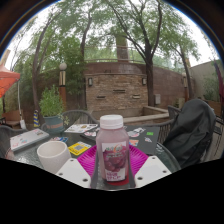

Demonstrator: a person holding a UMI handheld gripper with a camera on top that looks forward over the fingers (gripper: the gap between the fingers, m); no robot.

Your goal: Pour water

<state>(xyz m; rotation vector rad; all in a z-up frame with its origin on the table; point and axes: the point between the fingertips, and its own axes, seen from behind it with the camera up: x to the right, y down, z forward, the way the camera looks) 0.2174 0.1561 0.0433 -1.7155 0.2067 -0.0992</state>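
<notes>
Pink liquid fills the clear plastic bottle [113,150] that stands upright between the two fingers of the gripper [113,163], its white cap on and its label facing the camera.

Gripper view: the magenta pads [87,160] flank the bottle on either side and appear to press against its body, so the fingers are set narrow and seem to hold it, though the contact lines are partly masked by the bottle itself. A white cup [52,154] stands to the near left of the bottle, on the dark table [158,148], apart from the left finger; its inside cannot be made out. Farther back lie a yellow card [79,148] and papers [29,138]. A black backpack [190,130] rests on the right. A brick structure [115,88] and trees rise beyond.

Progress, as a judgement: the bottle is gripped but upright and capped, so no pouring has begun; tilting over the cup remains, and the cap would hinder it. The bottle's base and the fingertips are cut off below.
</notes>
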